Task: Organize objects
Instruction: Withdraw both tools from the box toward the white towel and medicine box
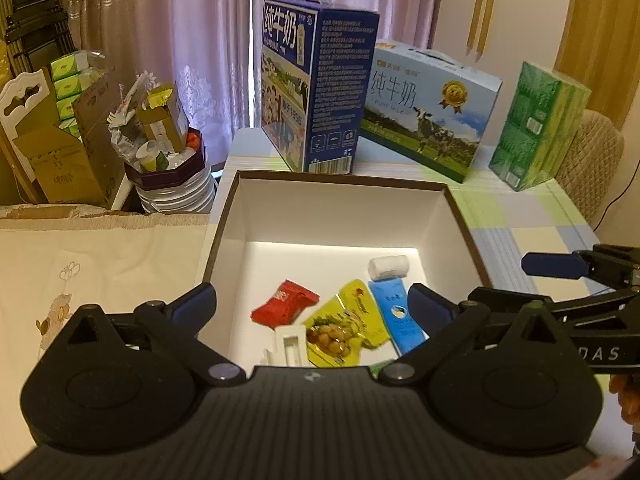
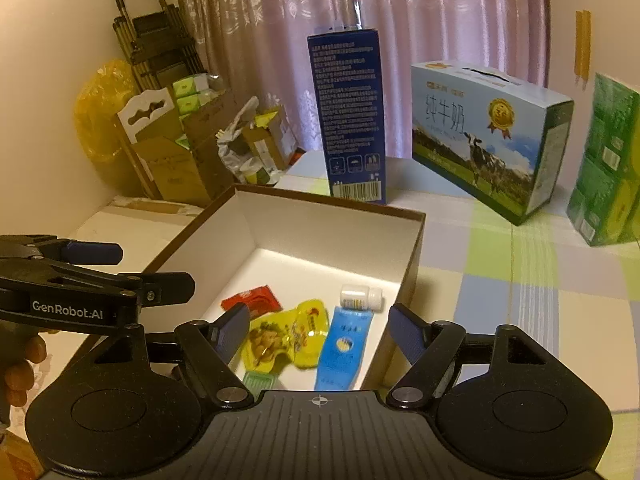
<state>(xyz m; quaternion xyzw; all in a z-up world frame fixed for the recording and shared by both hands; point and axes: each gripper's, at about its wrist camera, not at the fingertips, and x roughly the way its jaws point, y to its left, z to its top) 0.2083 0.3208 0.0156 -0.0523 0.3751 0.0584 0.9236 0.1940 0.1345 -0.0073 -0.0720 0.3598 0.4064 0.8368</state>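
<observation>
An open box (image 1: 332, 208) (image 2: 320, 232), white inside with a brown rim, sits on the table. It holds a red packet (image 1: 286, 304) (image 2: 252, 298), a yellow snack pouch (image 1: 344, 328) (image 2: 288, 334), a blue tube (image 1: 398, 316) (image 2: 344, 346), a small white bottle (image 1: 388, 267) (image 2: 360, 297), a white plastic piece (image 1: 288, 348) and a green item (image 2: 258, 382). My left gripper (image 1: 314, 304) (image 2: 136, 270) hovers open over the box's near edge, holding nothing. My right gripper (image 2: 320, 330) (image 1: 516, 280) is also open and empty, above the box's near right corner.
Behind the box stand a dark blue milk carton (image 1: 316, 88) (image 2: 348, 120), a light blue milk carton (image 1: 428, 116) (image 2: 488, 136) and a green tissue pack (image 1: 536, 128) (image 2: 608, 164) on the checked tablecloth (image 2: 500, 272). Cardboard boxes and clutter (image 1: 100, 140) stand to the left. A hand (image 2: 20, 368) holds the left gripper.
</observation>
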